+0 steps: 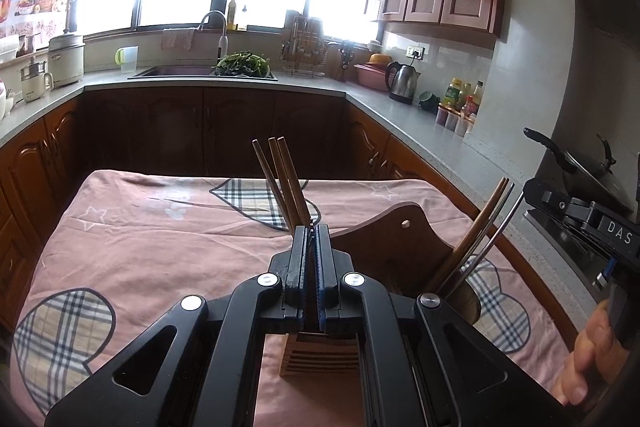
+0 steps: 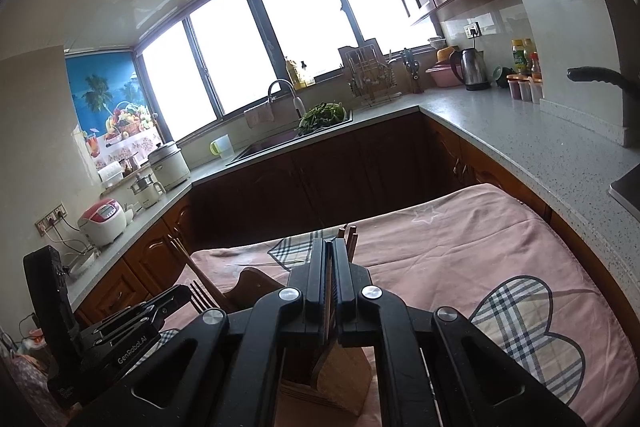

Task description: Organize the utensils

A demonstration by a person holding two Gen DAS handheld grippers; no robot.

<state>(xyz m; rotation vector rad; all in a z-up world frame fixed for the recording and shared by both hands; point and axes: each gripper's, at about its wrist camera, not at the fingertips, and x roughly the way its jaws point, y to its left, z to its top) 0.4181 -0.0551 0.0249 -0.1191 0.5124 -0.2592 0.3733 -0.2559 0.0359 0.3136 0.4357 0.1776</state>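
A wooden utensil holder (image 1: 320,355) stands on the pink cloth, right under my left gripper (image 1: 311,227). The left gripper's jaws are closed with nothing clearly between them; three brown chopsticks (image 1: 280,179) rise just behind the fingertips. More chopsticks and metal utensils (image 1: 476,239) lean in the holder's right part beside its curved wooden back (image 1: 384,227). My right gripper (image 2: 333,247) is shut on a thin utensil handle (image 2: 328,291) above the holder (image 2: 340,379). A fork (image 2: 200,297) shows at the left in the right wrist view.
The table is covered by a pink cloth (image 1: 160,235) with plaid hearts. Grey counters run around the room, with a sink (image 1: 176,71), kettle (image 1: 402,81), bottles (image 1: 460,99) and a wok (image 1: 592,167) on the stove at right.
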